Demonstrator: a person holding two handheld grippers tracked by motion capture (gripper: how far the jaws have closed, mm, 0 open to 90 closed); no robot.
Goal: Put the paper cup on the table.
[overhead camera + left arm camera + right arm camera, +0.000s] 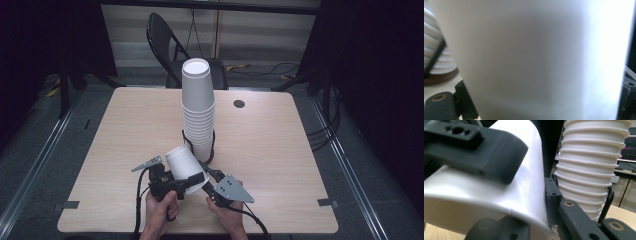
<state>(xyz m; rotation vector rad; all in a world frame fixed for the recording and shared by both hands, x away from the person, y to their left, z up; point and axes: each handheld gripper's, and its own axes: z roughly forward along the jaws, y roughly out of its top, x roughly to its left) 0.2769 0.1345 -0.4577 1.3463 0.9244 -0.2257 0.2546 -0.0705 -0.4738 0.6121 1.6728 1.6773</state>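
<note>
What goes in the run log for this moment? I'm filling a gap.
left gripper: shut on single cup | right gripper: state unclear, at base of cup stack | table: stack upside down, in black holder

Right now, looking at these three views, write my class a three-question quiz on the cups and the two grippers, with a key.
1. True or false: the single cup held by the left gripper is upright, mouth up.
2. Which sits nearer the person: (a) the tall cup stack, (b) the single cup?
3. Fill in: the stack stands inside a black wire ____ on the table.

Key: 1 false, it is tilted, closed base up and away from the person. 2 b. 3 holder.
</note>
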